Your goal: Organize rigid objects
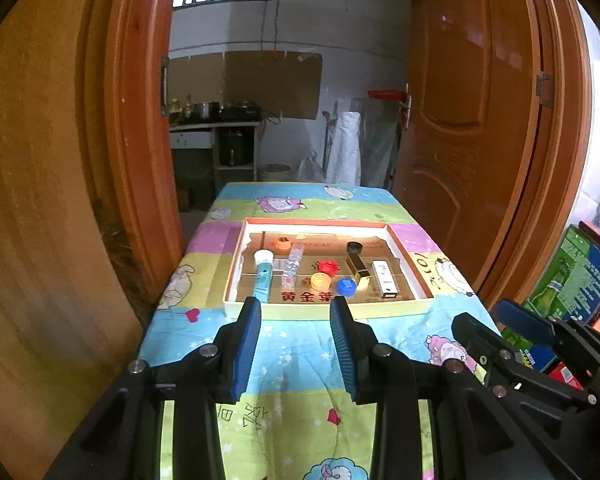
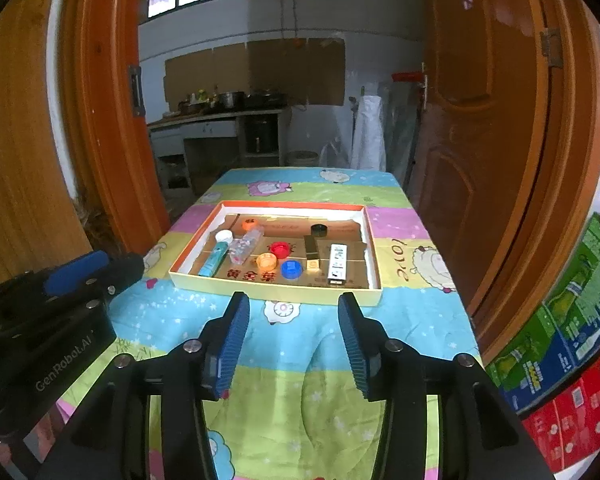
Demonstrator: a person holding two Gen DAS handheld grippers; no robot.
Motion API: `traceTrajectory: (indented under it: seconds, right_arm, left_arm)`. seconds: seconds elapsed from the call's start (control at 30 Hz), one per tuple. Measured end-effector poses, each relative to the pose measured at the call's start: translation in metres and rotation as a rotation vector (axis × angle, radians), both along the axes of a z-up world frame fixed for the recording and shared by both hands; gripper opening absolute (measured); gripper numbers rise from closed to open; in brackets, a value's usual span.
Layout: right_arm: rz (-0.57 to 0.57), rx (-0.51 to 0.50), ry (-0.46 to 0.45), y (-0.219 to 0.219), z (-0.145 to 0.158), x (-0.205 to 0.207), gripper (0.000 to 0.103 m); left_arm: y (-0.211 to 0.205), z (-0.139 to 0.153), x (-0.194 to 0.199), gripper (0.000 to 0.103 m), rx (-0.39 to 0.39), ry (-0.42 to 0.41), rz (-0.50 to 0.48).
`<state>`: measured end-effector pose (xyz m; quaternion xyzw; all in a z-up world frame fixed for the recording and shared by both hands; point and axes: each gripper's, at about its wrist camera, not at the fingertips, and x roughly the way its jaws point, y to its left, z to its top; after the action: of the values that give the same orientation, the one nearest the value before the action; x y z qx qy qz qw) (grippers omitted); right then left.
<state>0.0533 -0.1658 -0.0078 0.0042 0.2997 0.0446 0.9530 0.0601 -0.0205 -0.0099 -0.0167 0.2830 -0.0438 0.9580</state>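
A shallow cardboard tray (image 1: 328,311) (image 2: 272,292) lies on the table. Inside it are a teal tube with a white cap (image 1: 262,276) (image 2: 216,256), a clear tube (image 1: 292,266) (image 2: 244,245), an orange cap (image 1: 281,243) (image 2: 250,223), a red cap (image 1: 327,267) (image 2: 280,249), a yellow cap (image 1: 321,281) (image 2: 266,261), a blue cap (image 1: 346,286) (image 2: 291,269), a black cap (image 1: 355,247) (image 2: 319,230), a gold box (image 1: 358,267) (image 2: 312,254) and a white box (image 1: 385,279) (image 2: 338,264). My left gripper (image 1: 295,304) and right gripper (image 2: 294,300) both hover open and empty in front of the tray's near edge.
A patchwork cartoon cloth (image 1: 300,364) covers the table. An orange wooden door (image 1: 468,120) stands open at the right and a door frame (image 1: 136,120) at the left. Coloured cartons (image 2: 572,320) are stacked on the right. A kitchen counter (image 1: 212,120) lies beyond the table.
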Motion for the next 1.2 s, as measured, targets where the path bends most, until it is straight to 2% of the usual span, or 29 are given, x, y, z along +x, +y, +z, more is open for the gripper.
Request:
traceTrajectory:
  seconds: [0.13,0.17,0.2,0.27,0.63,1.2]
  right_arm:
    - [-0.022,-0.017,-0.007,-0.001,0.002,-0.011,0.05]
    - [-0.027,-0.017,-0.007,-0.002,0.002,-0.013,0.054]
    - [-0.033,-0.017,-0.006,-0.002,0.002,-0.014,0.062]
    - [-0.048,-0.015,-0.006,-0.004,0.002,-0.018,0.065]
    - [-0.086,-0.027,-0.009,-0.005,0.007,-0.028,0.066]
    - [-0.094,-0.018,-0.04,-0.006,0.014,-0.039,0.066]
  left_arm:
    - [-0.004,0.002,-0.01,0.036,0.019,-0.013,0.023]
    - [-0.004,0.003,-0.011,0.036,0.016,-0.009,0.025]
    - [-0.004,0.003,-0.012,0.036,0.012,-0.006,0.024]
    - [-0.003,0.003,-0.014,0.036,-0.001,0.001,0.013]
    - [-0.009,0.004,-0.024,0.036,0.036,-0.002,0.011]
    - [-0.01,0.001,-0.028,0.036,0.051,0.015,0.009]
